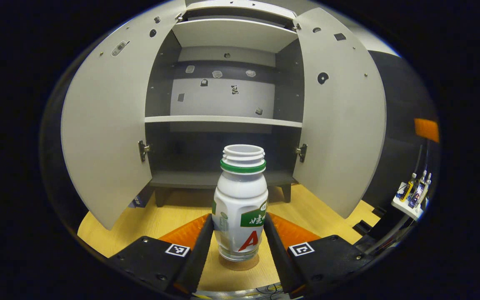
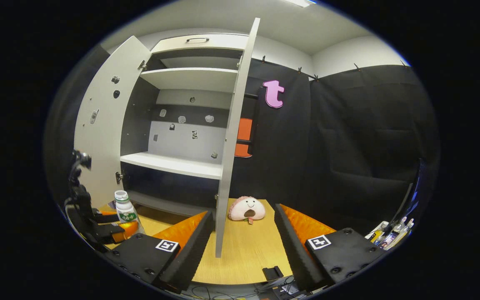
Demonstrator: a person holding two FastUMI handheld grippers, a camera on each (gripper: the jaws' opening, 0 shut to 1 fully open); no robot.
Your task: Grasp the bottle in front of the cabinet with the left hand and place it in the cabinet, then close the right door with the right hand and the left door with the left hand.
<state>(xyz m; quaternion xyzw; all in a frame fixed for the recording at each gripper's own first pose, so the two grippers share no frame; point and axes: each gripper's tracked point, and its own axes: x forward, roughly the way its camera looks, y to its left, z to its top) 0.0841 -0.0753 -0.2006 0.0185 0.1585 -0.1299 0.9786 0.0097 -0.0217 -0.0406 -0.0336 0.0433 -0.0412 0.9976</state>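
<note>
A black-draped booth holds a wooden table (image 1: 169, 216) with a grey two-door cabinet (image 1: 223, 121) standing on it, both doors swung wide. In the left gripper view, the capless plastic bottle (image 1: 240, 204) stands upright on the table just in front of the cabinet, between the fingers of the left gripper (image 1: 238, 239). The fingers lie close along both sides of the bottle's lower body and seem to touch it, though I cannot tell whether they press firmly yet. In the right gripper view, the right gripper (image 2: 244, 237) hangs spread wide and holds nothing, with the edge of the right door (image 2: 233, 141) straight ahead between its fingers and a pink plush toy (image 2: 246, 209) lying beyond on the table.

The bottle is still outside, so the grasp looks like the step in hand. The hold sits low on a tall, light body: lifted with a weak squeeze, it could tip or slip. Carried in, its open neck could catch the middle shelf (image 1: 223, 121), or its base could knock the bottom shelf (image 1: 190, 178). The left door (image 1: 106, 125) is near enough for the arm to brush it.
</note>
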